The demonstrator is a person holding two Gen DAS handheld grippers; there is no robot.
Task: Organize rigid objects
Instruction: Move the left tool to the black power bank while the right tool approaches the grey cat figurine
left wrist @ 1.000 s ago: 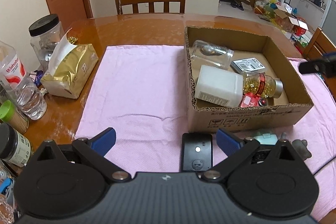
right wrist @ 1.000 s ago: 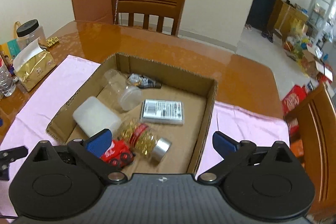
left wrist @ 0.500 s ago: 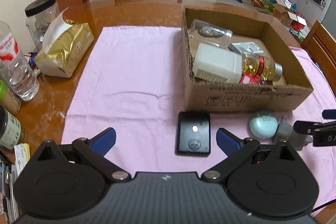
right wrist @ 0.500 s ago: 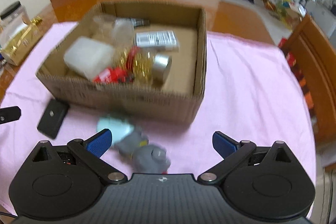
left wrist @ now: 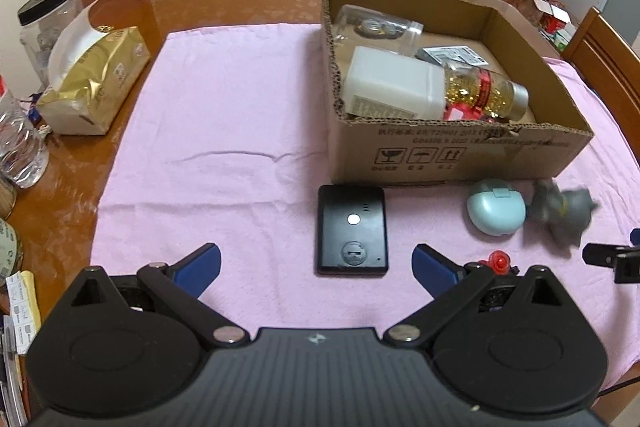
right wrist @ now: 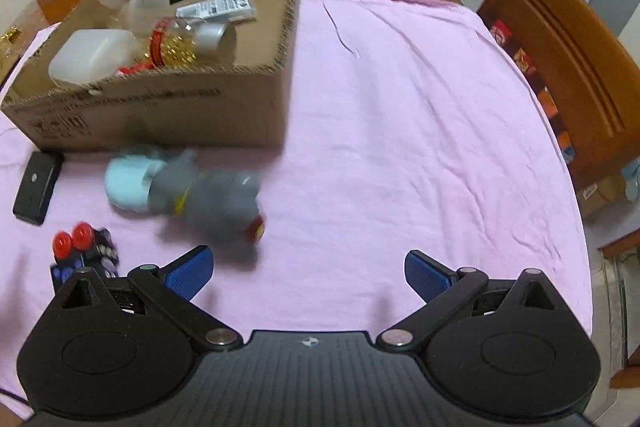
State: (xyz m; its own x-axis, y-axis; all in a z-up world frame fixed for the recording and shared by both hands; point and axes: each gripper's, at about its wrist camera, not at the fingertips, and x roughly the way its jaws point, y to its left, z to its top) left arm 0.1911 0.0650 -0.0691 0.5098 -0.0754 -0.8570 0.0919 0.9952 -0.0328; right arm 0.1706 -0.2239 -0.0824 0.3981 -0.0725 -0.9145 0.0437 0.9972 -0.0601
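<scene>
Pink cloth: spread across the wooden table, apparently as the sorting surface; everything still loose lies on it.
Cardboard box: sits open-topped on the cloth and seems to be the collecting bin. A white plastic container, a bottle of gold contents and a clear jar already lie inside on their sides.
Left gripper: held low over the near edge of the cloth, its blue fingers spread wide and empty, facing the black device that lies flat just in front of the box, likely its next pick.
Right gripper: also low and level, fingers apart with nothing between them; the grey toy sits just ahead of its left finger, blurred.
Pale blue case: rests on the cloth, touching the grey toy, near the box wall.
Small red-knobbed piece: lies loose near the front edge, detail too small to tell.
</scene>
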